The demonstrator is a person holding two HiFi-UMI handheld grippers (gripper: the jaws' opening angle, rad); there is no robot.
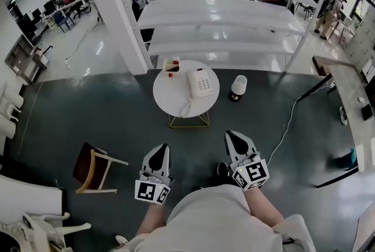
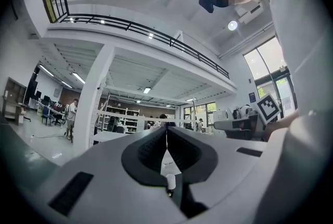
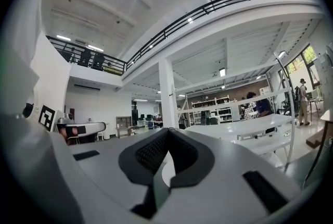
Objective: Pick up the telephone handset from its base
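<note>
In the head view a white telephone (image 1: pixel 202 83) sits on a small round white table (image 1: pixel 167 95). Its handset (image 1: pixel 191 84) lies on the left side of the base, with a coiled cord (image 1: pixel 186 109) trailing toward the table's near edge. Both grippers hover close to my body, well short of the table. My left gripper (image 1: pixel 162 147) is shut with nothing between its jaws, and its own view shows the left gripper (image 2: pixel 166 128) with tips pressed together. My right gripper (image 1: pixel 231 135) is also shut and empty, and the right gripper (image 3: pixel 167 130) looks the same in its own view. The phone shows in neither gripper view.
A small box with red items (image 1: pixel 171 64) stands at the table's far edge. A table lamp (image 1: pixel 238 87) sits on the floor to the right. A wooden chair (image 1: pixel 94 170) lies at the left, white shelving (image 1: pixel 222 13) stands behind, and a cable (image 1: pixel 287 128) crosses the floor.
</note>
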